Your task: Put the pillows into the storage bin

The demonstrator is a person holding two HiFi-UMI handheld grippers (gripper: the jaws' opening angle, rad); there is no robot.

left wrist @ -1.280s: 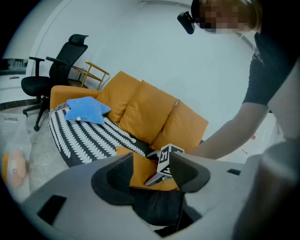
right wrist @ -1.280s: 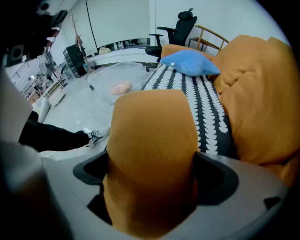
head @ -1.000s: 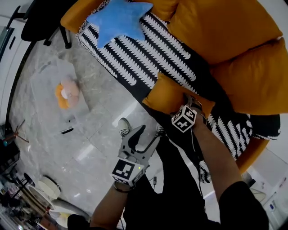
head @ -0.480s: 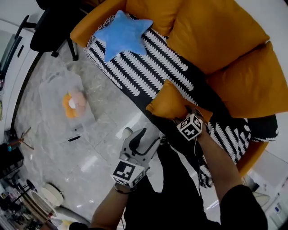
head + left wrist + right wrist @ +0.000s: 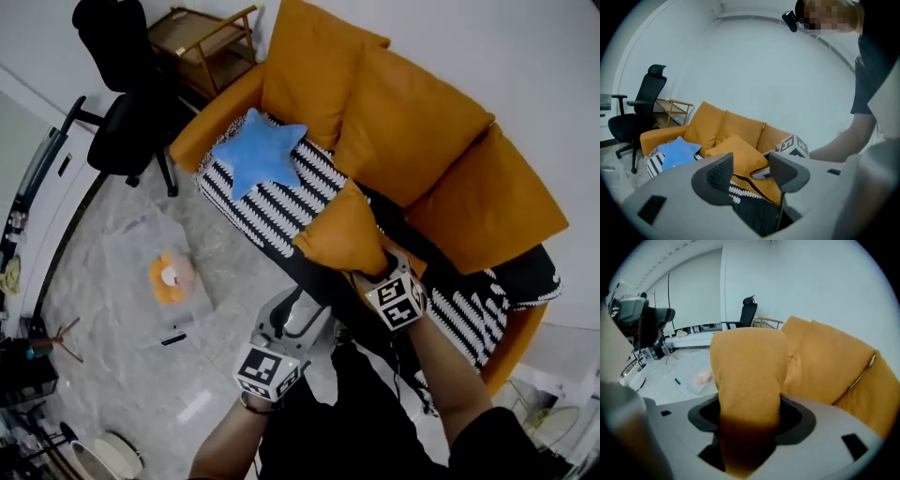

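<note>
An orange sofa (image 5: 441, 141) is set against a white wall, its seat covered by a black-and-white patterned throw (image 5: 317, 183), while a black office chair (image 5: 122, 141) and a wooden side table (image 5: 202, 33) are placed near one arm, and a small dark object (image 5: 172, 338) is left on the grey marbled floor (image 5: 103, 272).

The right gripper (image 5: 380, 277) clasps an orange pillow (image 5: 342, 234) at the edge of the sofa (image 5: 422, 141). A star pillow (image 5: 258, 159) lies on its seat. The left gripper (image 5: 286, 314) hovers above the floor (image 5: 112, 375).
</note>
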